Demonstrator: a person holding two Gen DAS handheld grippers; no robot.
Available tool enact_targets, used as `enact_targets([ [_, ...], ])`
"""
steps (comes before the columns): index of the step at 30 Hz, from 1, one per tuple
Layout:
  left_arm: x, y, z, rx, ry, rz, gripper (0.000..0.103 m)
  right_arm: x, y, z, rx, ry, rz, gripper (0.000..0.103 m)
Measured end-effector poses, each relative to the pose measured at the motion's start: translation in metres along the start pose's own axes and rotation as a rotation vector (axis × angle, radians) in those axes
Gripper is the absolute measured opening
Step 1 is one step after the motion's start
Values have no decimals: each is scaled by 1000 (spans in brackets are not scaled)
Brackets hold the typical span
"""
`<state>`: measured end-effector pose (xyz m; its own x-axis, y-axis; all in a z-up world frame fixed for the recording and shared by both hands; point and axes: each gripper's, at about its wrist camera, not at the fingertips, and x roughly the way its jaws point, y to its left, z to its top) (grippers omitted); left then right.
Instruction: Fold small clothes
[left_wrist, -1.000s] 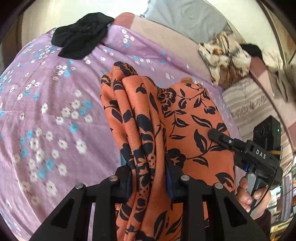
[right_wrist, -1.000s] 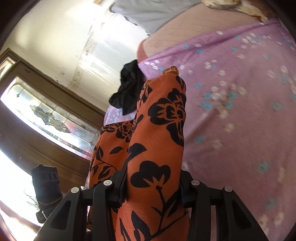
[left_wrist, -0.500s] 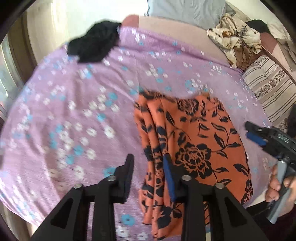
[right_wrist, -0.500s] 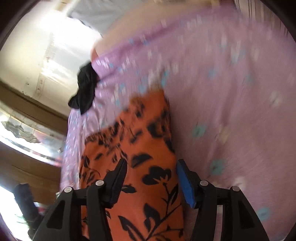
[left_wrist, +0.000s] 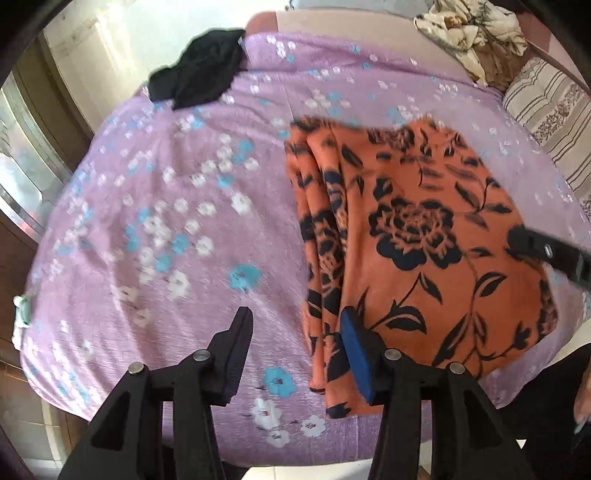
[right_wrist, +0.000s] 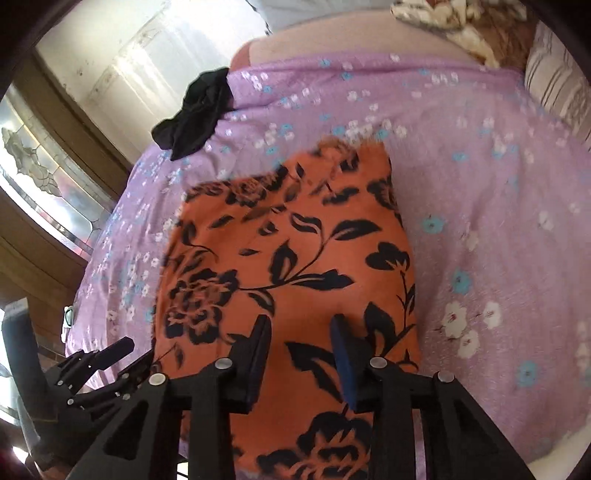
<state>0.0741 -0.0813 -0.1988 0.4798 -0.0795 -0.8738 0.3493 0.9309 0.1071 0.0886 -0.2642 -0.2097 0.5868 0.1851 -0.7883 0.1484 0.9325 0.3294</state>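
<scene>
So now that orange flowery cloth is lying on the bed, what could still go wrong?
1. The orange cloth reaches the bed's near edge; a nudge could slide it off.
2. Its folded layers bunch along one side; they could spring apart since neither claw grips them.
3. The left claw has just been opening, one finger over the cloth, and the right claw has been closing just above it. Either could snag the fabric when moving.

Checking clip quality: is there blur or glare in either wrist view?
Left wrist view: bedsheet flowers smeared by motion, window glare at top. Right wrist view: far edge of the orange garment blurred, wall behind washed out; fisheye bends both.
</scene>
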Motion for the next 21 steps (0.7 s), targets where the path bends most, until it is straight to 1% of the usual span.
enact_targets([
  [1, -12, 2, 2, -9, -36, 12, 50, -10, 4, -5, -11, -20, -3, 39],
  [2, -24, 3, 2, -19, -72, 15, 54, -18, 5, -9, -23, -35, -15, 39],
  [3, -31, 4, 2, -25, -95, 14, 63, -26, 7, -16, -35, -50, -30, 39],
  [4, -34, 3, 1, -26, -106, 17, 68, -33, 8, -24, -46, -61, -50, 39],
  [5, -35, 1, 0, -22, -109, 23, 70, -35, 6, -31, -47, -51, -61, 39],
  [6, -30, -3, -3, -7, -96, 35, 70, -32, 4, -38, -39, -17, -63, 39],
  [8, -8, -10, -10, 26, -16, 55, 71, -18, -3, -48, -14, 51, -54, 39],
  [9, 6, -10, -17, 31, 34, 62, 71, -11, -4, -55, -20, 63, -66, 39],
  [10, 15, -7, -22, 15, 65, 60, 72, -12, -2, -56, -35, 50, -75, 39],
  [12, 11, 1, -24, -29, 44, 27, 72, -16, 5, -54, -55, 58, -89, 39],
  [14, 1, 5, -14, -22, 40, 11, 72, -21, 5, -50, -48, 58, -69, 40],
  [15, -2, 7, -11, -25, 28, 10, 72, -24, 5, -47, -40, 51, -55, 40],
  [16, -10, 11, -2, -39, -1, 7, 72, -27, 4, -44, -29, 41, -42, 40],
  [18, -16, 16, 14, -51, -24, -1, 72, -31, 6, -41, -16, 24, -15, 40],
  [19, -17, 18, 27, -54, -35, 6, 72, -30, 8, -40, -17, 22, 2, 40],
  [21, -12, 17, 53, -53, -47, 50, 72, -22, 14, -40, -23, 27, 32, 40],
])
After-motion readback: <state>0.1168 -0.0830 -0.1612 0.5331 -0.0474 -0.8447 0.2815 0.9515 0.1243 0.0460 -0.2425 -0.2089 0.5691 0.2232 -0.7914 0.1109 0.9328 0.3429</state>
